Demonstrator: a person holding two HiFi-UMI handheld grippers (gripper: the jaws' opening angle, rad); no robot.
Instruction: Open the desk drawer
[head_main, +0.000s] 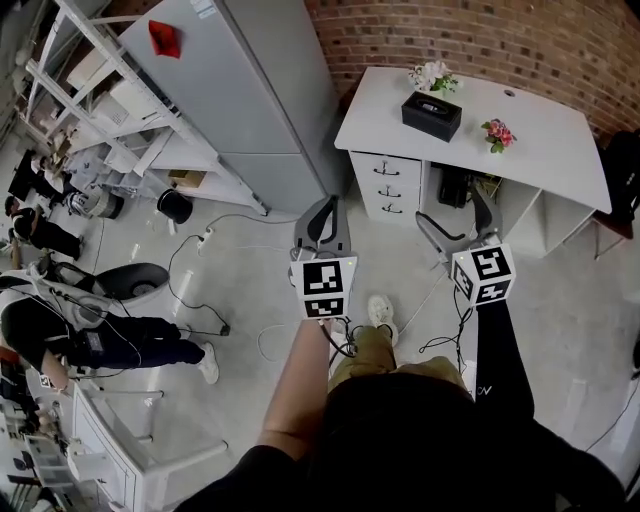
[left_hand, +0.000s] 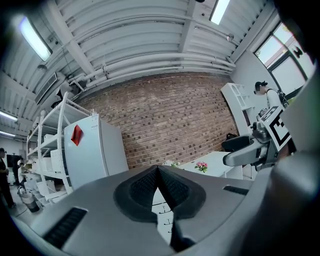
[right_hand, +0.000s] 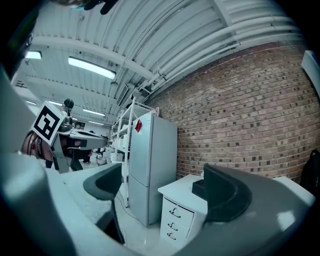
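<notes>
The white desk (head_main: 540, 150) stands against the brick wall, some way ahead of me. Its drawer unit (head_main: 385, 186) has three shut drawers with dark handles, and shows again as the drawer unit (right_hand: 175, 220) in the right gripper view. Only a sliver of the drawers (left_hand: 163, 212) is visible past the jaws in the left gripper view. My left gripper (head_main: 324, 208) is shut and empty, its pads (left_hand: 172, 189) pressed together. The right gripper (head_main: 455, 215) is open with nothing between its fingers, and it shows as the right gripper (right_hand: 162, 189) framing the drawers. Both hang in the air short of the desk.
A black box (head_main: 431, 113) and two small flower pots (head_main: 497, 133) sit on the desk. A grey fridge (head_main: 230, 90) stands left of the desk, with shelving (head_main: 90, 90) beyond. Cables (head_main: 215, 255) trail over the floor. People stand at the far left; a black chair (head_main: 625, 170) is at the right.
</notes>
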